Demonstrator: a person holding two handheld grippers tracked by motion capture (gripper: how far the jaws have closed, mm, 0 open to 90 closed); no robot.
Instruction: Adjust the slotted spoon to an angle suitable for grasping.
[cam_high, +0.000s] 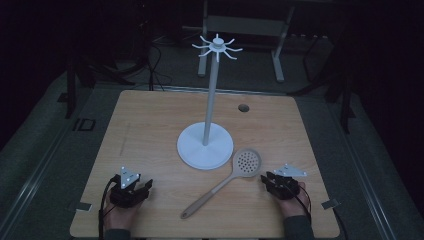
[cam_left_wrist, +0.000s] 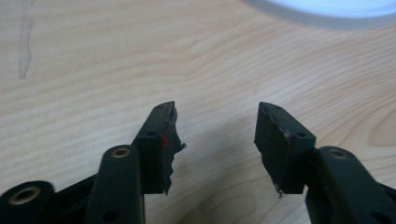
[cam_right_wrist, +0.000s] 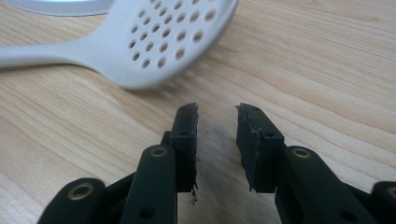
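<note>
Grippers rest at the near corners of the table (cam_high: 150, 115), one in each of our hands. Our left gripper (cam_left_wrist: 215, 122) sits low over bare wood with its jaws well apart and nothing between them; the rim of the stand's base (cam_left_wrist: 322, 18) curves across the top of its view. Our right gripper (cam_right_wrist: 217, 122) has its jaws parted by a narrower gap, also empty, pointing at the skimmer (cam_right_wrist: 154, 44), whose perforated head lies just ahead of the tips. From above, the skimmer (cam_high: 230, 180) lies flat between our hands, head just beside the round base, handle running toward the near edge. The stand (cam_high: 210, 100) rises upright mid-table, topped by a ring of hooks (cam_high: 217, 47).
</note>
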